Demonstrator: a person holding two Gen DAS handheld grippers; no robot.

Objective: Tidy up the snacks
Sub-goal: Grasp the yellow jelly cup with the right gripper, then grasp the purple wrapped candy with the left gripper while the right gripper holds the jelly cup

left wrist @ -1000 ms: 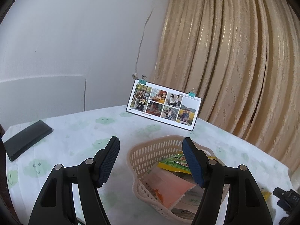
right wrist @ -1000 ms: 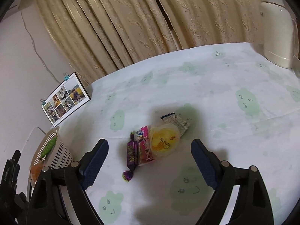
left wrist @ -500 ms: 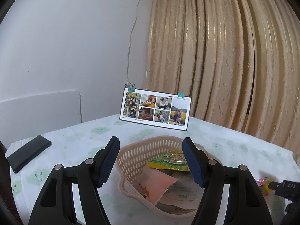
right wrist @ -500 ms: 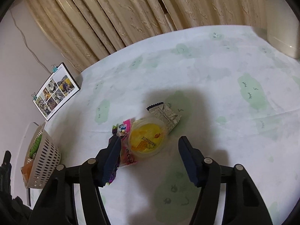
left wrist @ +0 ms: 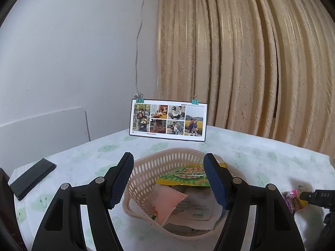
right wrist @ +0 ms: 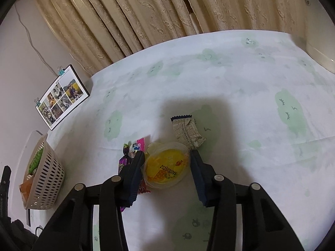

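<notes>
Right tongs [right wrist: 166, 167] straddle jelly cup [right wrist: 166, 168], contact unclear; left tongs [left wrist: 168, 177] wide, empty, over basket [left wrist: 146, 167].

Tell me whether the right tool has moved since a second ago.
Yes. The right tool has come down and forward over the tablecloth; its fingers now bracket the yellow jelly cup, which earlier lay well ahead of them.

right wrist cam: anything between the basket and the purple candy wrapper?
Nothing. In the right wrist view only bare tablecloth lies between the basket and the purple wrapper.
</notes>
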